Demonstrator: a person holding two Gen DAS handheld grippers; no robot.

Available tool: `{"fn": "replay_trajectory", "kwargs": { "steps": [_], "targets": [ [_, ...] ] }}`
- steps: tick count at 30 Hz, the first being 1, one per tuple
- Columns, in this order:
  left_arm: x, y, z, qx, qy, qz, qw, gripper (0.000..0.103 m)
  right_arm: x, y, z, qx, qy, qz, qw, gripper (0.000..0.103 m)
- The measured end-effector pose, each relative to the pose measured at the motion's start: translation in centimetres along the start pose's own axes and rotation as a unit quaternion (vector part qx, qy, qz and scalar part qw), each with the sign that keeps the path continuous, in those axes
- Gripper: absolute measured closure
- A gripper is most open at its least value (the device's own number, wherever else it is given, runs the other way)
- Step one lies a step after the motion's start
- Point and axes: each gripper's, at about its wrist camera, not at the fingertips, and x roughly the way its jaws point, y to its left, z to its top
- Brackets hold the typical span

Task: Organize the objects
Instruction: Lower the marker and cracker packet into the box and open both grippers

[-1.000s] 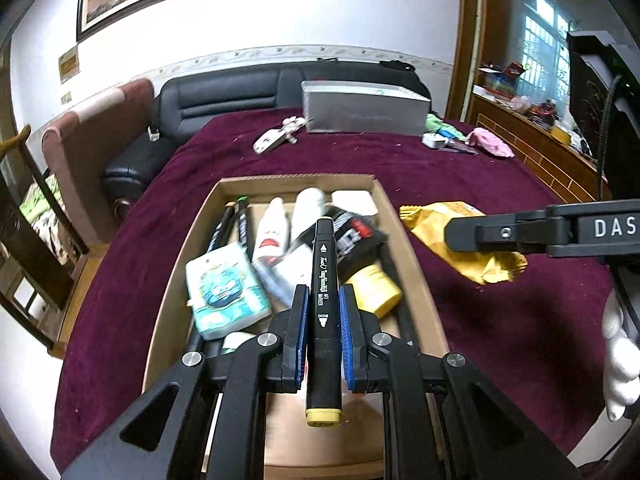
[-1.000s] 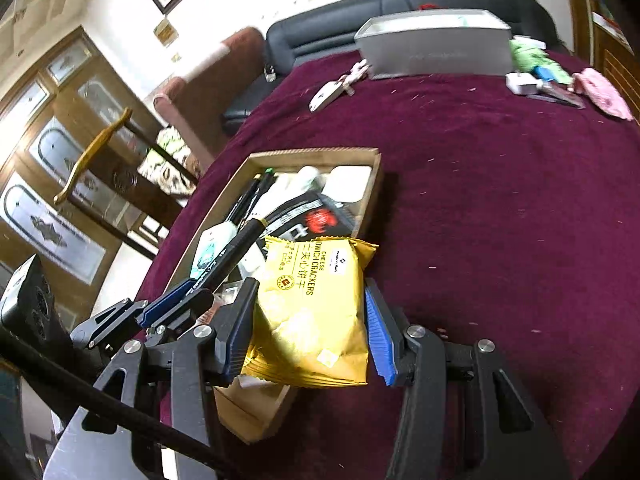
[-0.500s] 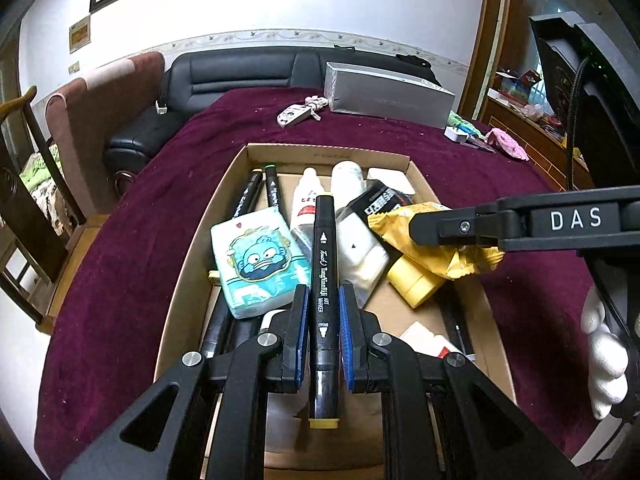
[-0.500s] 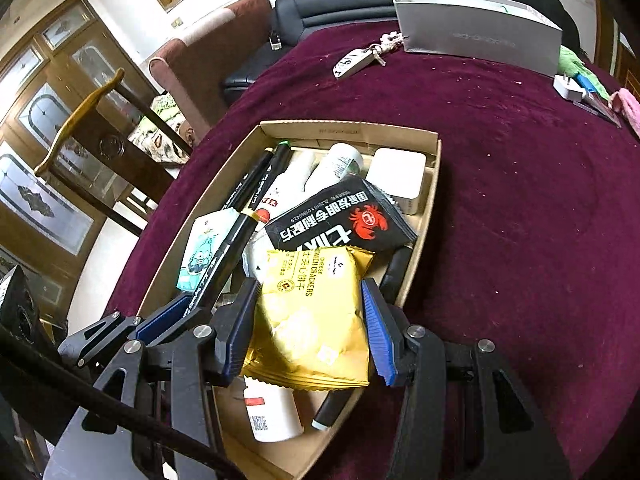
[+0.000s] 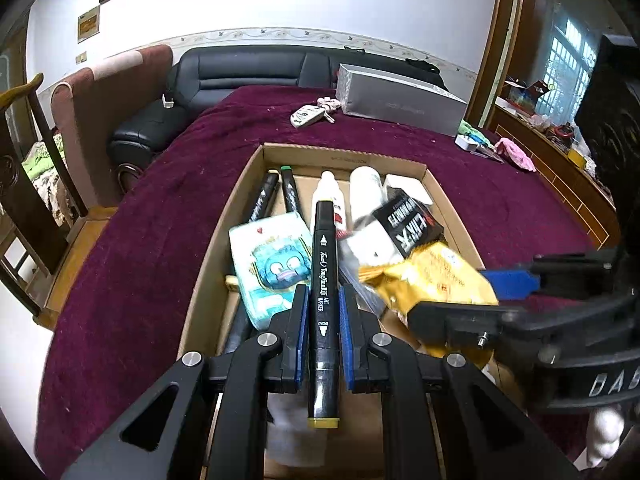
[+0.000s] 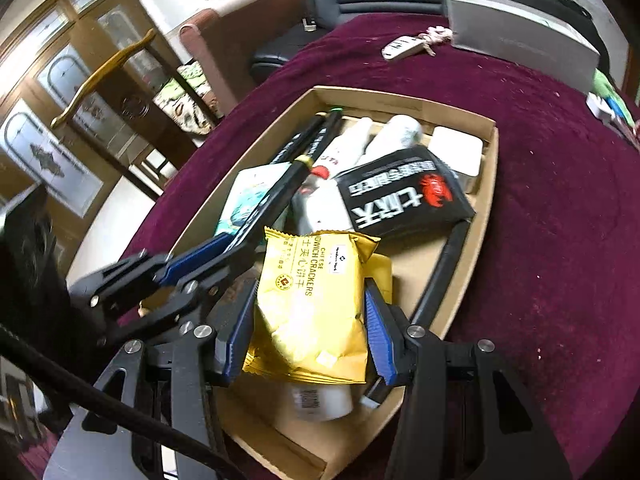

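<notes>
My left gripper [image 5: 323,295] is shut on a black art marker [image 5: 322,240] with a yellow end cap, held lengthwise above the cardboard tray [image 5: 344,158]. A yellow cheese cracker packet [image 6: 316,320] sits between the blue pads of my right gripper [image 6: 311,285], which is shut on it low over the tray's near half. In the left wrist view that packet [image 5: 432,280] hangs just right of the marker. The left gripper [image 6: 236,244] appears at the packet's left in the right wrist view. The tray holds a black crab snack pack [image 6: 404,196], a tissue pack [image 5: 272,264], white bottles [image 5: 332,196] and more markers.
The tray lies on a table under a maroon cloth [image 5: 160,240]. A silver box [image 5: 396,100] and a key fob [image 5: 306,116] lie at the far side, small items [image 5: 512,148] at the far right. A black sofa [image 5: 248,72] stands behind; wooden chairs are at left.
The right gripper carried the yellow packet leftward from over the cloth to over the tray and lower. The left gripper with the marker moved forward over the tray; the two now sit close together.
</notes>
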Motion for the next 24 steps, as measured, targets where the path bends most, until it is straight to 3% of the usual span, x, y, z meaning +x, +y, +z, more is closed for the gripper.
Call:
{"fn": "replay_trajectory", "kwargs": {
  "steps": [5,12,19,24],
  "targets": [
    [0.9,1.0,2.0,-0.012,0.001,-0.008,0.9999,0.091,0.5,-0.2,1.3,0.003,-0.005,-0.011,1.0,0.054],
    [3.5,2.1,4.7,-0.025,0.028,-0.02,0.9991,0.091,0.5,0.6,0.7,0.0,0.005,0.009,1.0,0.054],
    [5.4,1.4,5.4,-0.011,0.057,-0.02,0.9981,0.091,1.7,2.6,-0.7,-0.025,0.035,0.034,0.998,0.054],
    [6.2,1.4,5.5,-0.015,0.065,-0.021,0.9975,0.091,2.8,3.9,-1.7,-0.055,0.047,0.02,0.997,0.054]
  ]
}}
